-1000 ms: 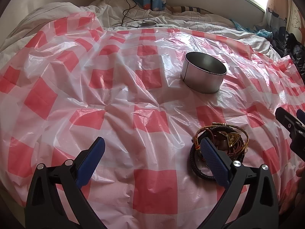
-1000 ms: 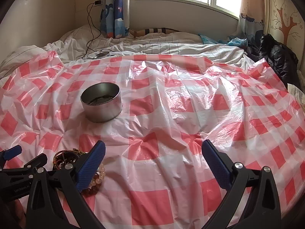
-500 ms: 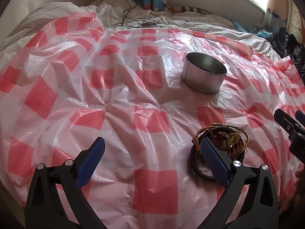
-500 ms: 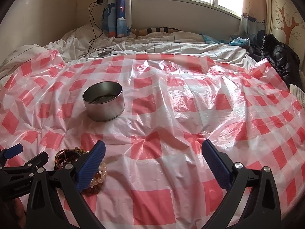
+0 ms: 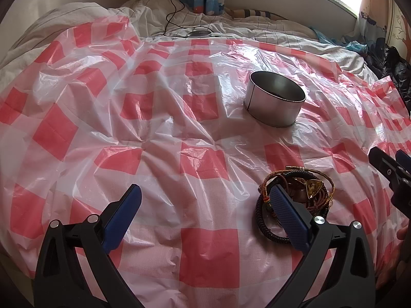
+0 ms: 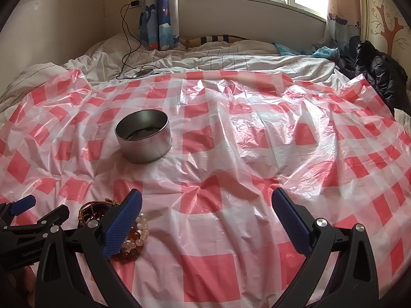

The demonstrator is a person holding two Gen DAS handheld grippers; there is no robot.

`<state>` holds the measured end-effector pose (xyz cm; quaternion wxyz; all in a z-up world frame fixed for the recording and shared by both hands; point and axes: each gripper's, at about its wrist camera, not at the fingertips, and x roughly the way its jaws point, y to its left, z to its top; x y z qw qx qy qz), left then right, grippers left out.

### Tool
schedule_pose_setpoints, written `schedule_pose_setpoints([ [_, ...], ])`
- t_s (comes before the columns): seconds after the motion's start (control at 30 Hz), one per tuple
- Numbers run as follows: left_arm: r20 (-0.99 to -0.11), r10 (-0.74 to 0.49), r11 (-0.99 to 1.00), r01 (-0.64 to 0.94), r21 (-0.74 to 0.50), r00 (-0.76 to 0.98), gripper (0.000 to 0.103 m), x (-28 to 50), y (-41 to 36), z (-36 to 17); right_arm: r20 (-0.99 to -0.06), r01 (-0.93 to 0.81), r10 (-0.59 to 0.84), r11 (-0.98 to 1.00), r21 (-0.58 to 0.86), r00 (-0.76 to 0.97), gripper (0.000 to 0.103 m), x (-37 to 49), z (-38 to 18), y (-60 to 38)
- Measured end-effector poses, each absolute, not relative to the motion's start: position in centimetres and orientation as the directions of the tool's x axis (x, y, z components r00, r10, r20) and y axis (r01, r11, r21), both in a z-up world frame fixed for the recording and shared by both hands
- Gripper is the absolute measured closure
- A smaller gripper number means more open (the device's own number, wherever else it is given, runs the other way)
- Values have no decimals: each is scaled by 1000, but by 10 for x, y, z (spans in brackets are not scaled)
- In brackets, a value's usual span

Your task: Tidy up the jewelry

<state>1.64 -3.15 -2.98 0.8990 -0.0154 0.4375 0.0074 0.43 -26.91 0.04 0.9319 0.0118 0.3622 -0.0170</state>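
A pile of jewelry (image 5: pixel 298 192), with braided cords, a black bracelet and an amber pendant, lies on the red-checked plastic sheet; in the right wrist view (image 6: pixel 128 233) pale beads show too. A round metal tin (image 5: pixel 274 102) stands open farther back and holds something dark in the right wrist view (image 6: pixel 143 136). My left gripper (image 5: pixel 205 215) is open and empty, its right finger over the pile's left edge. My right gripper (image 6: pixel 205 218) is open and empty, its left finger over the pile.
The checked sheet (image 6: pixel 244 154) covers a rumpled bed. A white duvet (image 6: pixel 231 61), a charging cable (image 6: pixel 128 41) and a small round device (image 6: pixel 142 73) lie at the back. Dark clothing (image 6: pixel 377 69) is heaped at the far right under the window.
The right wrist view has tilted up slightly, so the tin and bedding sit lower in the frame. The left gripper has barely moved. Both stay open.
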Motion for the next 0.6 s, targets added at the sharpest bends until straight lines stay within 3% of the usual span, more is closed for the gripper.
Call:
schedule_pose_setpoints([
  [0.6,-786,-1,999,-25,-21,618,6,16,-32,-28,-637,26,14,998,55,771,6,-3,11,-275],
])
